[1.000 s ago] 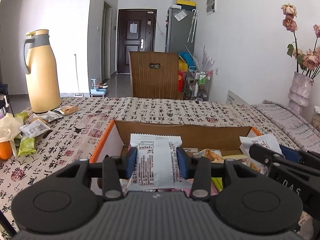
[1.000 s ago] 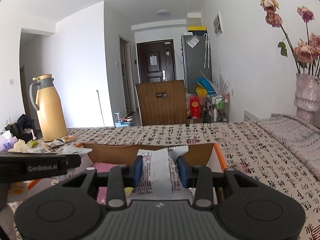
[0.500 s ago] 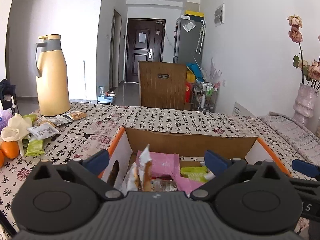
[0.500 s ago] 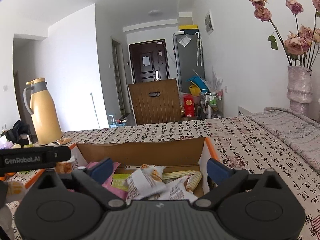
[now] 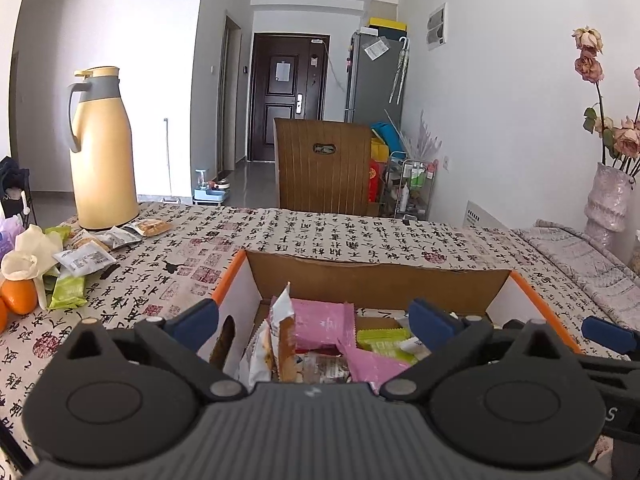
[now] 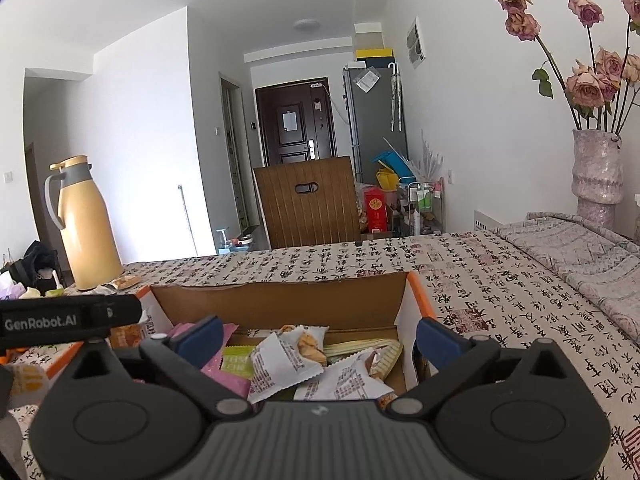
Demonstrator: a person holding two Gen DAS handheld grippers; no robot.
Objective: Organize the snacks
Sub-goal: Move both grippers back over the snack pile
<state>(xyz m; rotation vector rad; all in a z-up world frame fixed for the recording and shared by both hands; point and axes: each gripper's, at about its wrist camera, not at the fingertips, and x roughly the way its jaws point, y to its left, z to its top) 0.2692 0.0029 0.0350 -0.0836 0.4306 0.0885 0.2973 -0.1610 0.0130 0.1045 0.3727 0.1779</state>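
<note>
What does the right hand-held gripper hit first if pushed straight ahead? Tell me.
Probably the white snack packets piled in the cardboard box: the open right hand-held gripper points slightly down at them. Depth is uncertain.

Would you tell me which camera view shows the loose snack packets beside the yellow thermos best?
The left wrist view: the loose packets lie spread out near the thermos. The right wrist view shows only one or two, with the rest hidden behind the left gripper.

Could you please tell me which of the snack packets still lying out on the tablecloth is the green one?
It is the green packet nearest the oranges, at the near end of the pile beside the yellow thermos; the other packets there are white or brownish.
</note>
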